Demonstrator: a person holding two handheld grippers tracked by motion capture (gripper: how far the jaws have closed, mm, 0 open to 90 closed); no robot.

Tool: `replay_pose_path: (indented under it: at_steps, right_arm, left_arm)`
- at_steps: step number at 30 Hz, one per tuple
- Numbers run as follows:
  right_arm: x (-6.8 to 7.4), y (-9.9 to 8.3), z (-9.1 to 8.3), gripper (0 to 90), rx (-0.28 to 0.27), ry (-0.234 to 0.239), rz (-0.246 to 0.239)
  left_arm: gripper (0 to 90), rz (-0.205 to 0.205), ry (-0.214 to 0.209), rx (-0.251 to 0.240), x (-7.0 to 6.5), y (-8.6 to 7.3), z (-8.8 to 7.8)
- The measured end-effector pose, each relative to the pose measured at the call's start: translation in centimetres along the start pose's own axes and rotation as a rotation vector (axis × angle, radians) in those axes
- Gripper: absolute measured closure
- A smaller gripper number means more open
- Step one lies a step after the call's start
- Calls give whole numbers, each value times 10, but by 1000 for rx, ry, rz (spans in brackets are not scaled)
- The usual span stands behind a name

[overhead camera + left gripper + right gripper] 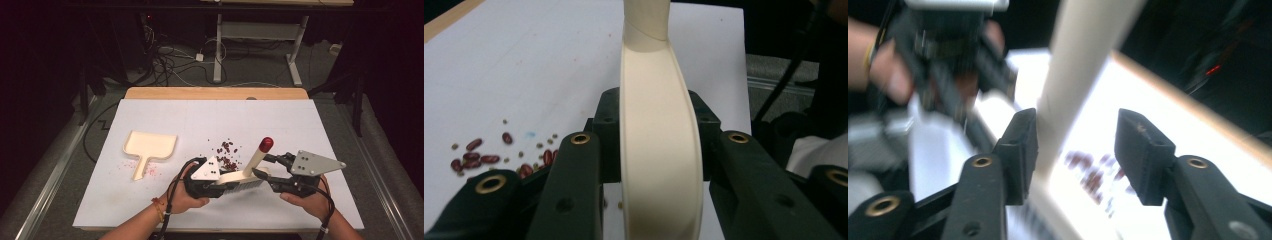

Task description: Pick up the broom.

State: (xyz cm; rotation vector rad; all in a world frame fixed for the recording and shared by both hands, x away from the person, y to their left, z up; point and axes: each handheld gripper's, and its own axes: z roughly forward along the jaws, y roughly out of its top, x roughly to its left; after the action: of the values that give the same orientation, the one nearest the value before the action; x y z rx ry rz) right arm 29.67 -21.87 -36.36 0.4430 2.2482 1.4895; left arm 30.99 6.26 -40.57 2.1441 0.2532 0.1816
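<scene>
A cream hand brush [243, 178] with a red-tipped handle [266, 144] stands on its bristles at the near middle of the white table. My left gripper [227, 186] is shut on the brush's cream back [659, 150], one pad on each side. My right gripper [263, 166] is open around the slanted handle [1073, 75]; one pad lies against it and the other stands apart. Red beans [227, 152] lie scattered just beyond the brush, and again beside the left jaw [479, 157]. A cream dustpan [150, 145] lies flat to the left.
The white table sheet [200, 115] has a wooden strip [215, 93] along its far edge. Faint red smears [150, 171] mark the sheet by the dustpan's handle. Cables and a desk frame [220, 50] sit on the floor behind.
</scene>
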Motion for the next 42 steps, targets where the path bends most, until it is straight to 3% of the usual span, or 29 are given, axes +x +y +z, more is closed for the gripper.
replay_pose_path:
  at_steps: [1, 2, 3, 6, 8, 9, 11, 12, 13, 16, 18, 20, 22, 24, 25, 26, 28, 30, 33, 36, 38, 42]
  right_arm:
    - [-3, -3, 3, 501, 39, 36, -1]
    - [-6, -9, 10, 481, 93, 106, -3]
    - [-6, -9, 10, 481, 93, 106, -3]
    - [-3, -14, 21, 477, 143, 182, -26]
    - [0, -15, 29, 487, 160, 267, -37]
    - [3, -16, 38, 489, 191, 337, -53]
    - [5, -17, 41, 497, 209, 351, -58]
    - [9, -19, 50, 538, 248, 378, -82]
    - [9, -19, 50, 538, 248, 378, -82]
    - [10, -22, 59, 610, 248, 455, -87]
    - [7, -23, 61, 621, 239, 473, -88]
    - [7, -25, 61, 643, 237, 500, -57]
    - [11, -25, 60, 672, 232, 499, -71]
    - [12, -25, 61, 672, 241, 475, -90]
    - [12, -25, 61, 672, 241, 475, -90]
    - [12, -26, 62, 672, 244, 466, -102]
    - [11, -27, 62, 672, 266, 439, -74]
    - [10, -28, 61, 672, 268, 411, -84]
    - [5, -25, 55, 672, 261, 358, -68]
    - [3, -24, 52, 672, 263, 327, -61]
    - [-3, -23, 48, 671, 264, 282, -34]
    - [-10, -23, 44, 671, 254, 247, -10]
  left_arm:
    - [658, 8, -10, 4, 0, -3, -3]
    - [658, 7, -21, 4, 0, -5, -6]
    - [658, 7, -32, 2, 0, -8, -8]
    - [658, 12, -64, -7, -3, -12, -13]
    - [658, 20, -82, -6, -3, -13, -15]
    - [657, 20, -106, -13, -3, -14, -16]
    - [657, 30, -126, -14, -3, -14, -16]
    - [657, 38, -136, -12, -3, -13, -16]
    - [657, 44, -146, -10, -4, -13, -16]
    - [656, 49, -166, -10, -3, -14, -15]
    - [654, 45, -180, -17, -2, -15, -16]
    - [650, 40, -199, -29, 0, -16, -17]
    - [607, 47, -196, -32, 1, -16, -18]
    - [524, 42, -159, -33, 2, -16, -19]
    - [524, 44, -134, -27, 3, -16, -20]
    - [480, 47, -96, -17, 3, -16, -21]
    - [411, 52, -36, 2, 4, -19, -23]
    - [345, 59, 58, 19, 4, -22, -28]
    - [258, 46, 148, 14, 6, -28, -37]
    - [224, 26, 245, 13, 10, -38, -52]
    - [202, 2, 279, 12, 12, -45, -60]
    - [193, -20, 403, 57, 13, -65, -76]
